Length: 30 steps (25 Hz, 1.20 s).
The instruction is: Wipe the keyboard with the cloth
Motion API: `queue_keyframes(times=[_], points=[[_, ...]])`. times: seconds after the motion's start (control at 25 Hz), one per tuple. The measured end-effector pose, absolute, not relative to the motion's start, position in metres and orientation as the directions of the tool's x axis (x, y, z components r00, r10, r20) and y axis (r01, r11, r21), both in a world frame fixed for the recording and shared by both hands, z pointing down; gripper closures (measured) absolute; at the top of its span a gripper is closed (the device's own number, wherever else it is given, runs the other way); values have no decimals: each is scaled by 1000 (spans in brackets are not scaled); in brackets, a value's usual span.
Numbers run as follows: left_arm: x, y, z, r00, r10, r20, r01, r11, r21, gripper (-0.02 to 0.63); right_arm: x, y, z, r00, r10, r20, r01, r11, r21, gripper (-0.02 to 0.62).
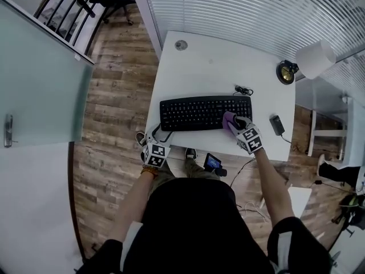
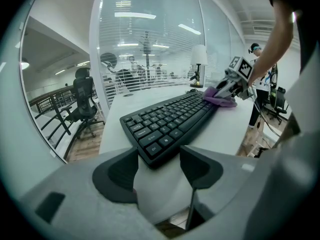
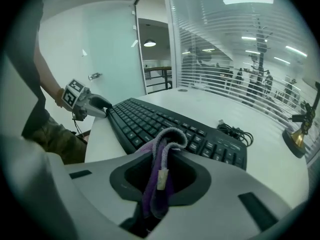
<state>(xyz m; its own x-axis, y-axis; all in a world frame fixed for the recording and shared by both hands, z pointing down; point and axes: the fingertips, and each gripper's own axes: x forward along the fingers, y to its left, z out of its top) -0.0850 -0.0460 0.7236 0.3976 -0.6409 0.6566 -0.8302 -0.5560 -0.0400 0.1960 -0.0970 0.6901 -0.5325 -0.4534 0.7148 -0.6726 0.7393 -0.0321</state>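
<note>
White surface (image 1: 194, 61) on a wood floor (image 1: 114, 101), with blinds (image 1: 239, 10) beyond its far edge. Black keyboard (image 1: 199, 113) lies along the near edge, about centred. A cable (image 1: 244, 89) is bunched just behind its right end. Lamp (image 1: 312, 59) at the far right corner. Small black device (image 1: 277, 124) near the right edge.

Your right gripper (image 3: 161, 181): fingers clamped on the purple cloth (image 1: 228, 119). A fold of it stands up between them and pokes out past the tips. Cloth sits on the right end of the keyboard, toward its near edge. Cannot tell how hard it presses on the keys.

Your left gripper (image 2: 157, 171): fingers apart, nothing gripped. It sits at the near left corner of the surface, and bare surface shows in the gap. The near left corner of the keyboard lies just ahead of the tips. Cannot tell whether they touch.

Both grippers are well apart, one at each end of the keyboard.
</note>
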Motion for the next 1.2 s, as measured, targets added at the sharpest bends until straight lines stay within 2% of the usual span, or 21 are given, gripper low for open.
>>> queue_keyframes(times=[0.4, 0.72, 1.2], points=[[-85, -47, 723, 400, -639, 657, -831, -555, -34, 344, 111, -85, 688, -627, -324, 709, -545, 832, -101, 531], [-85, -46, 723, 398, -638, 659, -832, -553, -33, 342, 74, -80, 688, -636, -307, 708, -518, 850, -97, 531], [-84, -46, 722, 401, -639, 656, -831, -556, -33, 342, 16, -73, 690, -632, -211, 746, -440, 890, -121, 529]])
